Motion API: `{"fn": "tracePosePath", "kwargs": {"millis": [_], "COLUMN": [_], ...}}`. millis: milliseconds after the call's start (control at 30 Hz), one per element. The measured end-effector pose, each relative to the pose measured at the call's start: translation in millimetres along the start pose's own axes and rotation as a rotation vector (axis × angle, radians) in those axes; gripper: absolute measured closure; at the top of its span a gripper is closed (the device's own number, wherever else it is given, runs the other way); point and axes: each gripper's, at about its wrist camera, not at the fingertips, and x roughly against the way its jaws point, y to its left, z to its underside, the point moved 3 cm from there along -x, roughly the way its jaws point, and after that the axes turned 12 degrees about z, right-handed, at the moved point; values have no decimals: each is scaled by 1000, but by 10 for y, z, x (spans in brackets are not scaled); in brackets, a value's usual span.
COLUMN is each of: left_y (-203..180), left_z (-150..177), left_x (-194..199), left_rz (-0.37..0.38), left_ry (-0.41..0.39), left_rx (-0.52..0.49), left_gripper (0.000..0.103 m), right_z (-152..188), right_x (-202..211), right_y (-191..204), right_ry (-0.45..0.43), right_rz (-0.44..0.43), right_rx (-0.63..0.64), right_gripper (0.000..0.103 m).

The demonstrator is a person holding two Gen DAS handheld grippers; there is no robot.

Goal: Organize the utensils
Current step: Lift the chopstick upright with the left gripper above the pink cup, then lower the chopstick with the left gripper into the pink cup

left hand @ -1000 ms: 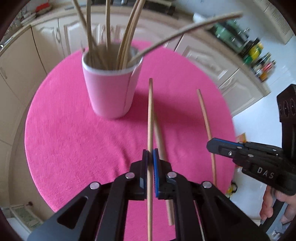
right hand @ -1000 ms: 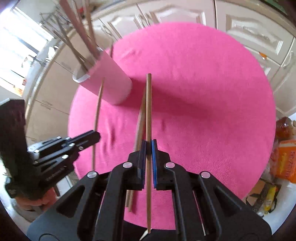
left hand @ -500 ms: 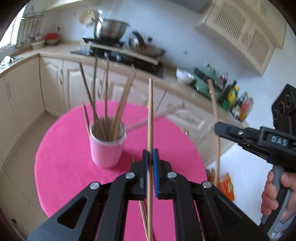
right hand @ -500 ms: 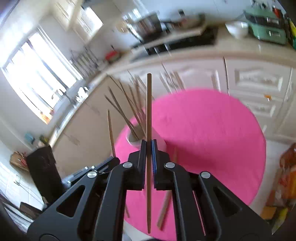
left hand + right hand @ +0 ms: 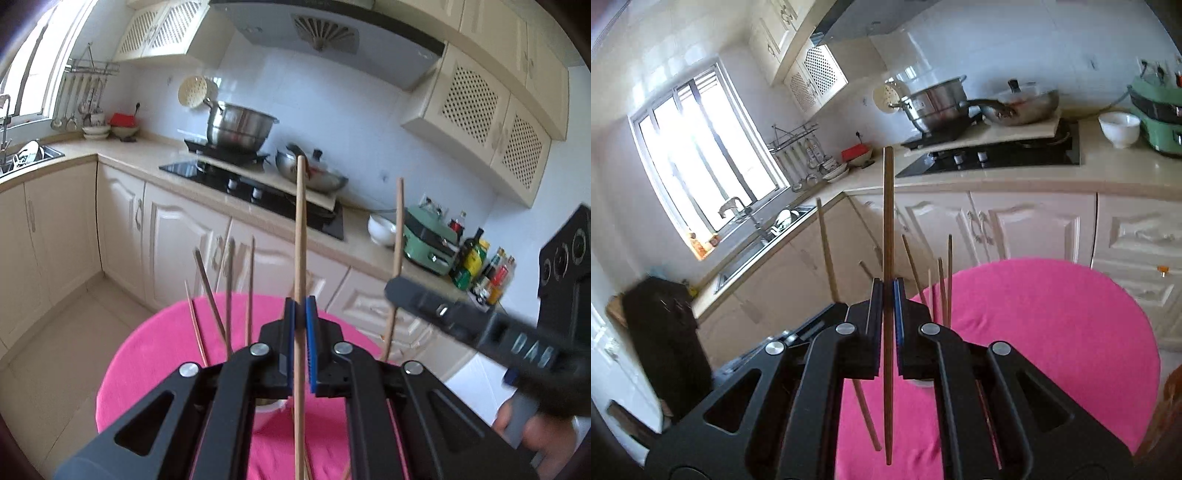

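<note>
Since a second ago both grippers have swung from looking down at the round pink-clothed table (image 5: 147,354) to looking level across the kitchen, so each held stick has turned from lying flat toward the cup to standing upright. The left gripper (image 5: 300,343) is clamped on a long thin wooden chopstick (image 5: 300,229), its long axis near vertical, top toward the stove and lower end hanging below the jaws over the cloth. The right gripper (image 5: 887,325) likewise pinches its own wooden chopstick (image 5: 887,221) upright. The pale pink cup (image 5: 269,405) is almost hidden beneath the left jaws, with its bundle of sticks (image 5: 229,295) poking up beside them. I judge both chopsticks are now posed for lowering end-first into the cup.
</note>
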Motion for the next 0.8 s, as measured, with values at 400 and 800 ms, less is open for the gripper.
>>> {"fn": "tracePosePath", "kwargs": {"millis": [400, 800], "left_y": [413, 558], "left_z": [-233, -69], "left_x": [-351, -636], "left_rz": [-20, -36], "left_ry": [-130, -99], "left_rx": [45, 25], "left_gripper": [97, 97], "right_z": [18, 102], "right_x": [-567, -843], "right_y": [-78, -238], "right_ry": [-106, -95], "right_rz": [119, 167], "right_rx": [-32, -6], "right_gripper": [97, 97]}}
